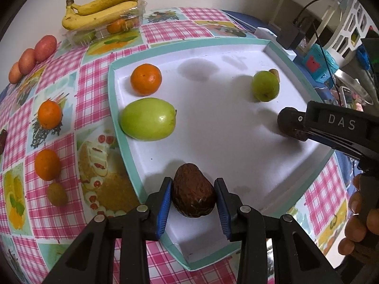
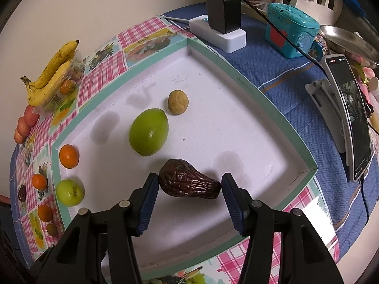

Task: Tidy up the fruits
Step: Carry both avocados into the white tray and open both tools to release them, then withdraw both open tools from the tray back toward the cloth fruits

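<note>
- Left gripper [image 1: 192, 198] is straddling a wrinkled brown avocado [image 1: 193, 190] in the white tray [image 1: 236, 123], pads just beside it, not clamping.
- Right gripper [image 2: 189, 190] is bracketing another [image 2: 187, 182], open.
- I'm judging both soft, light; grip their broad middles gently.

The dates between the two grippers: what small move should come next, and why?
Probably lift both grippers straight up. The left gripper and right gripper each stand open around a brown date that lies on the white tray, the blue pads hardly pressing, so both look released.
</note>
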### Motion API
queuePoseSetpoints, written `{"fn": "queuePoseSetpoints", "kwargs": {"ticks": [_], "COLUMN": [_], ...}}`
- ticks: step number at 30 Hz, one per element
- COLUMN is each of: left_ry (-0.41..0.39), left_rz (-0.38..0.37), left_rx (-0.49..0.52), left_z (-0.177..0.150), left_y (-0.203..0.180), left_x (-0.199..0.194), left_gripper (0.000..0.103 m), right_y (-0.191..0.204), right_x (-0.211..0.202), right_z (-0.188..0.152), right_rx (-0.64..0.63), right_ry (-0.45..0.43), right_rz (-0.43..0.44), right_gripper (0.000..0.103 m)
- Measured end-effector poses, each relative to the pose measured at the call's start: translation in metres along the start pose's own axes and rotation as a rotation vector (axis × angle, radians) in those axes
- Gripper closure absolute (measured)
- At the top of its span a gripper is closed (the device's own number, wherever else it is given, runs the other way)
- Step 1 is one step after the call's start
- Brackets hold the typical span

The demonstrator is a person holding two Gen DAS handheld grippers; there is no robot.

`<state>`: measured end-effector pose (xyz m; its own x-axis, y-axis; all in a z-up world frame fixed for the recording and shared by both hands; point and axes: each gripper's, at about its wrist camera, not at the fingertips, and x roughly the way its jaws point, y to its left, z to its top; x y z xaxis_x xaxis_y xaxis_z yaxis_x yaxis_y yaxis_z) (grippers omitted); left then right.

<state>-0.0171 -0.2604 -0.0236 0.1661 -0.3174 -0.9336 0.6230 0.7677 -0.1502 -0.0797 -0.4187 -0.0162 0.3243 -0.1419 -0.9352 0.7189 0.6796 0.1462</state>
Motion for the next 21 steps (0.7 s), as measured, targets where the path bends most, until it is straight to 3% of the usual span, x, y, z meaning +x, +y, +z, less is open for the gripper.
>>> {"fn": "queuePoseSetpoints", "kwargs": {"ticks": [10,15,21], "left_ry": [-0.033,-0.049,-0.076], "left_rz": [-0.025,-0.036,0.025], "left_rx": [-0.001,-0.074,-0.181], "left_z": [0.001,0.000,-0.001], "left_y": [0.015,0.037,0.075], "left_x": [-0.024,-0.039,-0.052], "left_gripper": [0.056,0.055,0.050], "right_y": [-0.002,0.001,0.013], "right_x": [-0.004,-0.016,-0.031], "right_z": [0.000,0.000,-0.005], "right_rx": [0.008,-0.001,-0.035], "right_ry": [0.005,-0.022,-0.046], "right_rz": [-0.002,-0.021,-0.014], "right_gripper": [0.046,0.046,0.046]}}
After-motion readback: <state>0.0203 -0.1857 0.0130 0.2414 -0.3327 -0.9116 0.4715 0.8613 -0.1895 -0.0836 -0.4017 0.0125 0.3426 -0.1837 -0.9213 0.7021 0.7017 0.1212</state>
